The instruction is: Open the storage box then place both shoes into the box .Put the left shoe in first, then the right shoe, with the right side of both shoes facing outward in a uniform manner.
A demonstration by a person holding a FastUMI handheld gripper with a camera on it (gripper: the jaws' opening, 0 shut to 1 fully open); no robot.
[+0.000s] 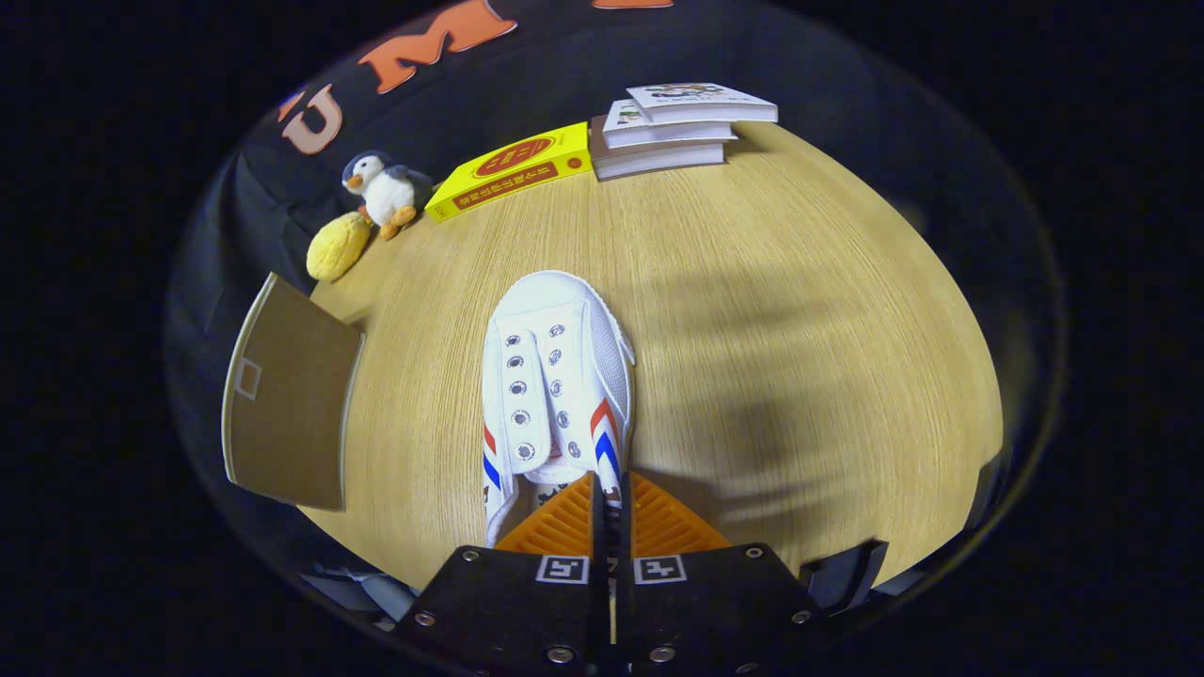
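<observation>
One big wooden table (752, 310) takes up most of the scene, so I'll place everything off the white shoe (555, 395) sitting on it. That shoe is a white sneaker with red and blue stripes on its sides, no laces in the eyelets, toe pointing away from the gripper (609, 512). The fingers are squeezed nearly together with just a thin slit between them, and they seem to be pinching the right side of the shoe's collar at the heel end, so it looks like a grip on the shoe's edge. Off to the left of the shoe, at the table's edge, is a flat brown panel (287, 409) with a small pale tab on it, looks like a box flap hanging open. Way beyond the shoe's toe, at the far side of the table, there's a stack of books (673, 132), and just left of that a yellow box (513, 169) lying flat. Further left again, a little plush penguin (384, 193) stands, with a yellow plush lump (337, 246) touching it.
</observation>
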